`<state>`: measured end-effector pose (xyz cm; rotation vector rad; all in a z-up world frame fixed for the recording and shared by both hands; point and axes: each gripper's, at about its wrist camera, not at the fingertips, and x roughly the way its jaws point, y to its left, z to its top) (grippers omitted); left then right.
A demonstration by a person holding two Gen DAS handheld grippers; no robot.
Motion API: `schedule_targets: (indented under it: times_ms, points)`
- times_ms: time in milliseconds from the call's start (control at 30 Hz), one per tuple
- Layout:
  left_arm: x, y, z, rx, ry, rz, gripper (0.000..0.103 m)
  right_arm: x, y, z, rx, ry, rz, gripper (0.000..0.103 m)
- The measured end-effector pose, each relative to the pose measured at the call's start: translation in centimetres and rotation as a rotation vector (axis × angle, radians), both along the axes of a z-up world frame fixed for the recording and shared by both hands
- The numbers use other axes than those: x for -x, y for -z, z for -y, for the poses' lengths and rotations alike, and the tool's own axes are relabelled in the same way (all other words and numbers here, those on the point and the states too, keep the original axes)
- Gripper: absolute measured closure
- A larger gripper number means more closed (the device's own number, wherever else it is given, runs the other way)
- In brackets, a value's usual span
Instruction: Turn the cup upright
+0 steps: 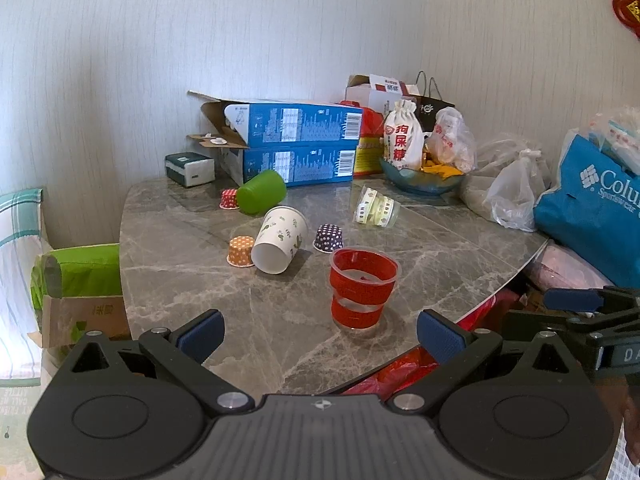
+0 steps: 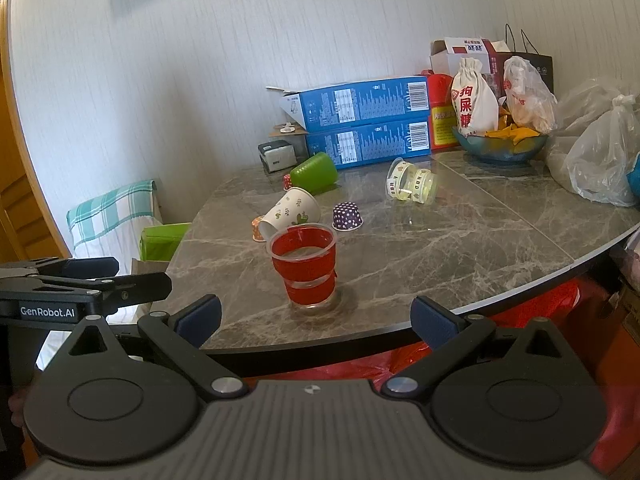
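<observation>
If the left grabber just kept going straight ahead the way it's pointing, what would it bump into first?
Most likely the red plastic cup, standing upright on the table just ahead of the open left gripper, slightly right of its centre line. Depth is hard to judge.

1. Four full-size cups — red clear cup [image 1: 363,287], white leaf-print cup [image 1: 280,240], green cup [image 1: 262,191], clear lettered cup [image 1: 378,206].
2. Three small dotted cups — orange [image 1: 241,251], purple [image 1: 328,237], red [image 1: 229,199].
3. Two stacked blue boxes [image 1: 296,142].
4. Two grippers — left gripper [image 1: 318,334], right gripper [image 2: 316,316].

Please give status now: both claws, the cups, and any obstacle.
Left claw open, empty; right claw open, empty. Red cup upright near edge; paper cup, green cup, clear cup on sides. Small polka-dot cups beside paper cup.
</observation>
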<state>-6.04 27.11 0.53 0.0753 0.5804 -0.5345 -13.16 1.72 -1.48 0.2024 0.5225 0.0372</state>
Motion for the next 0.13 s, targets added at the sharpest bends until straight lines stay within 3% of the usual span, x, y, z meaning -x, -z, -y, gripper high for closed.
schedule_targets:
  times_ms: [133]
  points:
    - [0.25,0.00,0.09,-0.011,-0.011,0.029,0.000,-0.06,0.06,0.00,0.000,0.000,0.000,0.001]
